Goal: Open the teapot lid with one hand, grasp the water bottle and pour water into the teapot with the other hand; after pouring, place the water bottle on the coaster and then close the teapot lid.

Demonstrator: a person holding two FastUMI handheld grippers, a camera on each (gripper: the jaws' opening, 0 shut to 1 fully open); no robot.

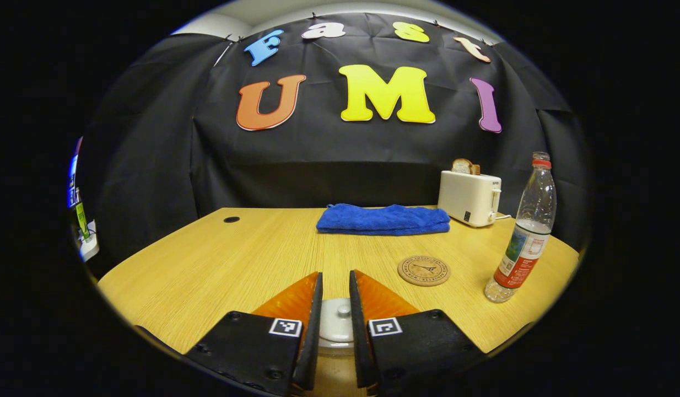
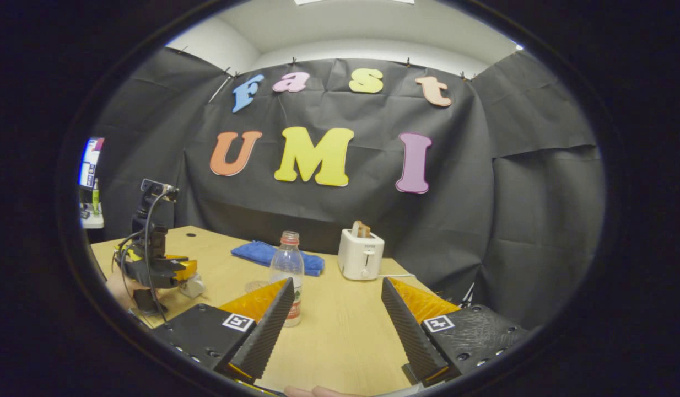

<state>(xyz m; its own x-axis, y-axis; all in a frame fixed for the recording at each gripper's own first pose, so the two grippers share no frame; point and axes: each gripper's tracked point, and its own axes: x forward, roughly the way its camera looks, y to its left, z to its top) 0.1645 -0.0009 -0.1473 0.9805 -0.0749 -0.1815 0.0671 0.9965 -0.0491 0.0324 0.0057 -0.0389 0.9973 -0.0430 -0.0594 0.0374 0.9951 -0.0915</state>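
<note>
Left tool [image 1: 335, 286] at the teapot lid [image 1: 336, 322]; right tool [image 2: 335, 298] free.
The left tool's fingers stood narrow on either side of the lid knob; contact could not be confirmed. The right tool was spread wide above the counter [image 2: 340, 331]. The bottle [image 1: 524, 231] stood upright just right of the coaster [image 1: 423, 270], apart from it.

Wooden table [image 1: 219, 259] bearing towel [image 1: 383, 219], toaster [image 1: 469, 197], coaster [image 1: 424, 271], water bottle [image 1: 524, 231], teapot [image 1: 336, 325].
</note>
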